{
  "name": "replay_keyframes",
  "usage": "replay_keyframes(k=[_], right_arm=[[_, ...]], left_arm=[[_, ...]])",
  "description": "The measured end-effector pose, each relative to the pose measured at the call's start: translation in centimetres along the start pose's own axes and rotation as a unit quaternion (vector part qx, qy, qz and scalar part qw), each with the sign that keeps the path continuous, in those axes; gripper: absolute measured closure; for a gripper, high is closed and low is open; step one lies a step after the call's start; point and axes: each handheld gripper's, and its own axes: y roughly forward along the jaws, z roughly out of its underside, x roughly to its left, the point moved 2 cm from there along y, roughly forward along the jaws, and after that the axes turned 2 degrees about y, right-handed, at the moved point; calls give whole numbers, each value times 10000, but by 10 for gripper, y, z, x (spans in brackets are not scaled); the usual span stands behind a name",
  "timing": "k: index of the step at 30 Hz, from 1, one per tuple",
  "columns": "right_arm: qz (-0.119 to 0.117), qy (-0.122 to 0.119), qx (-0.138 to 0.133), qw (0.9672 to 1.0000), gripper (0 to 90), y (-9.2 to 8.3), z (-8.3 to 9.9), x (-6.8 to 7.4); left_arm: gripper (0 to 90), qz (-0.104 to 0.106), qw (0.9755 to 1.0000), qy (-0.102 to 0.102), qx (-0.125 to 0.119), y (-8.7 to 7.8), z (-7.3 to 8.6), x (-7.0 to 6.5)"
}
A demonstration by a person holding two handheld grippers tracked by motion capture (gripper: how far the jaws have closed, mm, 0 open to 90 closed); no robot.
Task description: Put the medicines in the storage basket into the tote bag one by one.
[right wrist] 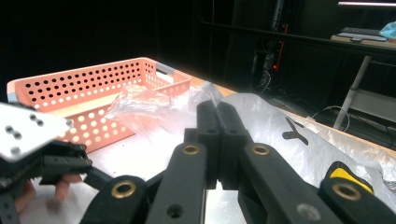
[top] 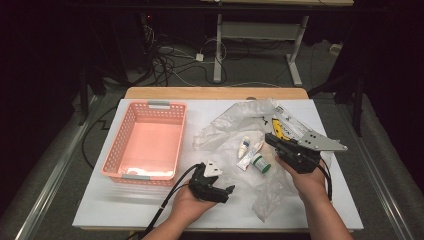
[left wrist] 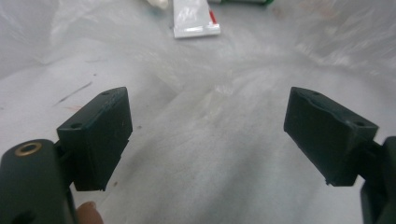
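Observation:
My left gripper (top: 227, 192) hovers low over the white table near its front edge, jaws pointing right toward the clear plastic bag (top: 240, 120). In the left gripper view it (left wrist: 208, 107) stands open with only crinkled film and table between the jaws, and a white tube (left wrist: 194, 18) lies ahead. My right gripper (top: 270, 139) is over the bag, and its jaws (right wrist: 218, 112) are pressed together. I cannot tell whether film is pinched between them. A small white dropper bottle (top: 244, 147), the tube (top: 250, 157) and a green-capped round container (top: 261, 164) lie on the bag.
A pink perforated basket (top: 125, 145) sits at the table's left, also seen past the right jaws as the basket (right wrist: 93, 93). A yellow-and-black item (top: 276, 127) lies in the bag by the right gripper. Dark floor with cables lies beyond the far edge.

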Motion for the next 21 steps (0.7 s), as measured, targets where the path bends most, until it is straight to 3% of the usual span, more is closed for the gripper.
replay_keyframes(k=[1,3,6,8,9,11,12,14,17,19,21], right_arm=[[9,4,-5,10000,900,0,0,0],[13,30,-1,10000,900,1,0,-1],[59,58,22,10000,900,1,2,-2],[78,63,43,9999,900,1,3,-3],[88,54,57,9999,900,2,4,-3],[89,49,68,9999,900,2,4,-4],[94,60,87,9999,900,2,5,-4],[86,57,100,9999,900,3,6,-3],[71,42,129,9999,900,2,7,-1],[63,39,138,9999,900,1,8,-1],[73,26,130,9999,900,-1,8,-2]], left_arm=[[148,-55,10000,1,63,5,-1,0],[152,12,9994,-221,263,14,-4,3],[183,143,9989,-442,-85,20,-14,9],[210,210,9984,-527,74,28,-19,11],[228,191,9986,-494,37,29,-21,12],[334,174,9979,-618,-10,31,-23,13],[390,291,9971,-704,-55,32,-24,15],[476,325,9959,-834,-97,33,-25,17],[539,300,9950,-949,-98,33,-25,18],[539,262,9947,-982,-124,33,-25,17],[398,100,9949,-986,-161,32,-26,14]])
